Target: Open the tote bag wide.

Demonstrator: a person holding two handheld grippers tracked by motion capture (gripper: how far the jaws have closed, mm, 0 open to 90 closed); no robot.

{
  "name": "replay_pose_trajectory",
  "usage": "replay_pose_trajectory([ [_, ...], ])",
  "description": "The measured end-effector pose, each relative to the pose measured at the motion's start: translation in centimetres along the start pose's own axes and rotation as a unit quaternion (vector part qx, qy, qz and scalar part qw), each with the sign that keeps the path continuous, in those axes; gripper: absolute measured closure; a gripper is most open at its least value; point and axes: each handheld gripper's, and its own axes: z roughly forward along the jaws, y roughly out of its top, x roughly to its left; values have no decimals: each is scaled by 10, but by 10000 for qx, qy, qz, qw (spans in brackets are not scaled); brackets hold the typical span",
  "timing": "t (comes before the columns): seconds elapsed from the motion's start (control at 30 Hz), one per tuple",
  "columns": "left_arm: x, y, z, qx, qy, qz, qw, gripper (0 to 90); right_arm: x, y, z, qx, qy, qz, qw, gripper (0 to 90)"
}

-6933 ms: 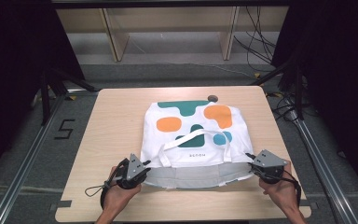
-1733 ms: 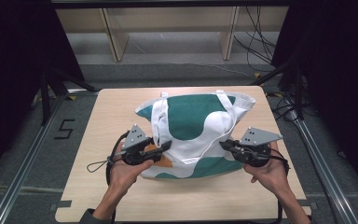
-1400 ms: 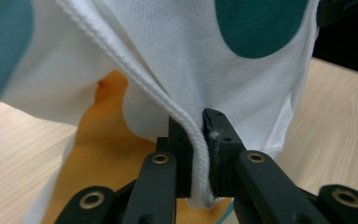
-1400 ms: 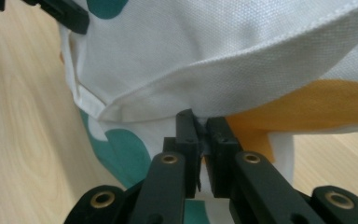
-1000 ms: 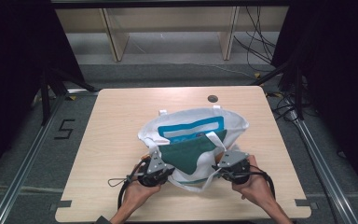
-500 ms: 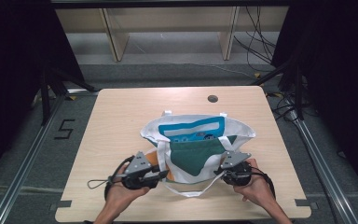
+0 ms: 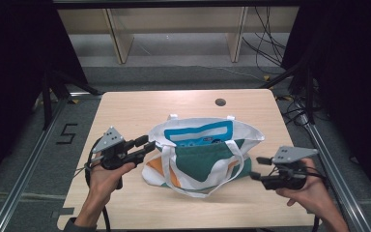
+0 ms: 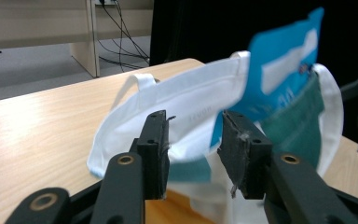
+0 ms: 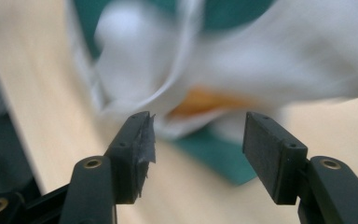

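Tote bag [image 7: 200,154] sits slumped on the surface [image 7: 125,111] between both tools, left tool [image 7: 142,147] and right tool [image 7: 256,168] gaping wide and empty, so I'd nip the rim squarely, not the handles.

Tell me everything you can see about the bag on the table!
The tote bag looks like soft white cloth with teal and orange shapes and looped white handles. It lies on the wooden table with its mouth open, and a blue card sticks out of it. Both grippers are open beside it, the left gripper close to its rim.
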Motion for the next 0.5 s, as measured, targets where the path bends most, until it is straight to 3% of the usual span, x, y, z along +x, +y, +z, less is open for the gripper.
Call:
replay_pose_trajectory([
  [0.03, 1, 1, 4, -2, 20, -38, 10000, 619, -1, 6, -5, -203, -101, 72, 9997, 440],
  [0.1, 3, 2, 18, 59, 70, 7, 10000, 623, -6, 16, -9, -564, -247, -3, 9981, 435],
  [0.23, 8, -3, 35, 170, 100, -151, 9997, 638, -12, 39, 3, -964, -286, 93, 9949, 398],
  [0.4, 7, -14, 44, 410, -11, -162, 9990, 672, -10, 59, 30, -939, 103, -227, 9953, 354],
  [0.43, 6, -17, 44, 475, -4, -105, 9988, 693, -8, 62, 35, -804, 186, -211, 9964, 348],
  [0.5, 2, -23, 42, 581, -89, 1, 9983, 739, -5, 61, 43, -541, 296, -424, 9972, 390],
])
